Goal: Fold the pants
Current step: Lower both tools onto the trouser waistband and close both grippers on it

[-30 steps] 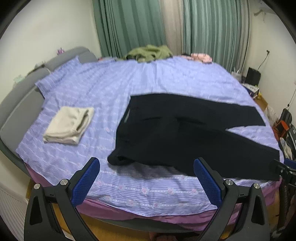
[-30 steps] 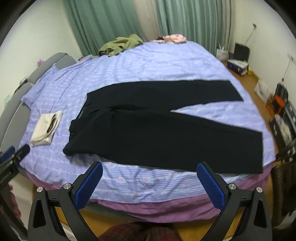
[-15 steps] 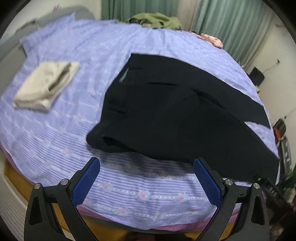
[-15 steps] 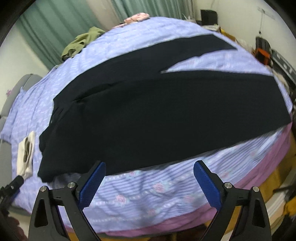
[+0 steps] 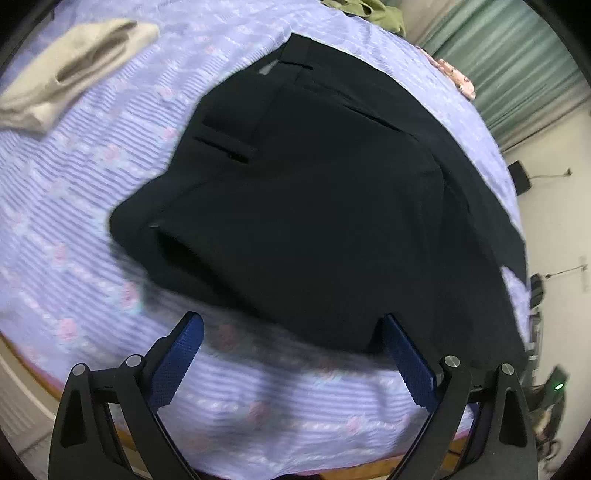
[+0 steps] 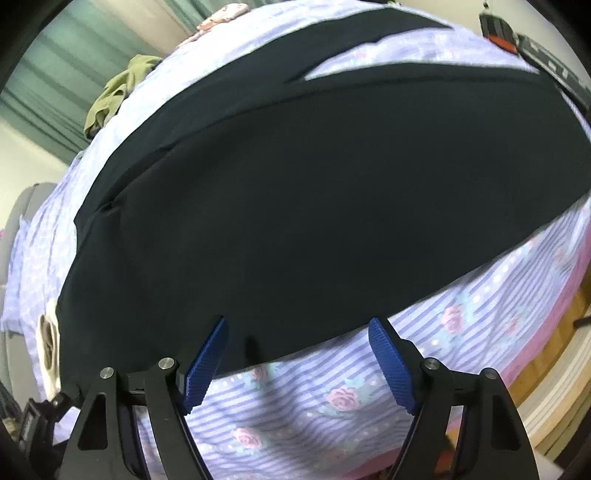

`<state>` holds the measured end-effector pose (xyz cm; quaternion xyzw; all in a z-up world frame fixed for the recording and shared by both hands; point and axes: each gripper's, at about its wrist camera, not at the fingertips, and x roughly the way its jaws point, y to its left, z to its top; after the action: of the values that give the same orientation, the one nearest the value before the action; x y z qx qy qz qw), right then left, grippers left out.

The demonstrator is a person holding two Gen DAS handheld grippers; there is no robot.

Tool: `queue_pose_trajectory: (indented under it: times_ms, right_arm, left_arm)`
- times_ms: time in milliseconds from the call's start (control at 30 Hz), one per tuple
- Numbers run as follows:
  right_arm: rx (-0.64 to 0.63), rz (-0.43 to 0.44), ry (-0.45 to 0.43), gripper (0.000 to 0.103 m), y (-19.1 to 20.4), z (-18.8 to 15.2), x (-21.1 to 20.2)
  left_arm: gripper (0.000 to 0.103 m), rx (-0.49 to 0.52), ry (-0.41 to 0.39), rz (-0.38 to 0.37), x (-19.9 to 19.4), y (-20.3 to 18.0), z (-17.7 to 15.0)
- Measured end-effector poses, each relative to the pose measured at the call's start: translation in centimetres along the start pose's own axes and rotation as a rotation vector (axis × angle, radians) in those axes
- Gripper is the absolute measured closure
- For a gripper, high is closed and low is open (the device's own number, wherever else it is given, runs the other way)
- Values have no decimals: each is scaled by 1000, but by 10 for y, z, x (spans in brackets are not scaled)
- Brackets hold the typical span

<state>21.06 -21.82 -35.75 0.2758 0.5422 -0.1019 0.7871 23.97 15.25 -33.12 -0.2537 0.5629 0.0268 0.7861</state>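
On the lilac striped bedsheet [image 5: 66, 229] with its pink rose print, the black pants [image 5: 314, 206] lie spread flat, waistband toward the folded beige garment [image 5: 70, 70] and the two legs splayed apart toward the far side of the bed. Compared with a second ago, both cameras have dropped much closer to the cloth: the pants, which then sat well ahead with the whole bed and curtains in sight, now fill most of each view. The left gripper [image 5: 291, 363] hovers low at the near hem by the waist end, jaws spread wide with nothing between them; its right blue pad sits just beside the dark edge, though blur hides whether it touches. The right gripper [image 6: 297, 363] is likewise wide open and empty, now right at the near edge of the closer leg, whose border runs between its pads. An olive green garment [image 6: 114, 96] stays bunched at the far edge of the bed, with a pink item [image 6: 221, 13] beyond it by the green curtains [image 5: 517, 62]
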Motion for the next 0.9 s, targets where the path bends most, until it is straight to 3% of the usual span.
queue_pose_trajectory:
  times_ms: [133, 233, 300, 367, 433, 533, 733, 900]
  right_arm:
    - [36, 50, 34, 33, 0, -4, 19]
    - [44, 48, 34, 40, -3, -1, 30]
    - [50, 46, 26, 48, -4, 6, 31]
    - [45, 34, 17, 61, -3, 14, 30]
    - [35, 17, 10, 84, -5, 21, 26]
    - [1, 31, -14, 93, -2, 34, 3]
    - [-148, 89, -104, 93, 18, 73, -64]
    - [-248, 134, -158, 94, 34, 115, -101]
  left_arm:
    - [16, -36, 17, -52, 18, 1, 5]
    - [44, -33, 31, -83, 26, -3, 7]
    - [72, -7, 32, -85, 26, -10, 5]
    - [81, 22, 11, -51, 22, -17, 4]
    - [83, 43, -8, -17, 15, -26, 3]
    - [86, 82, -52, 25, -1, -40, 2]
    - [89, 104, -169, 82, -53, -70, 10]
    - [92, 156, -239, 125, -89, -111, 38]
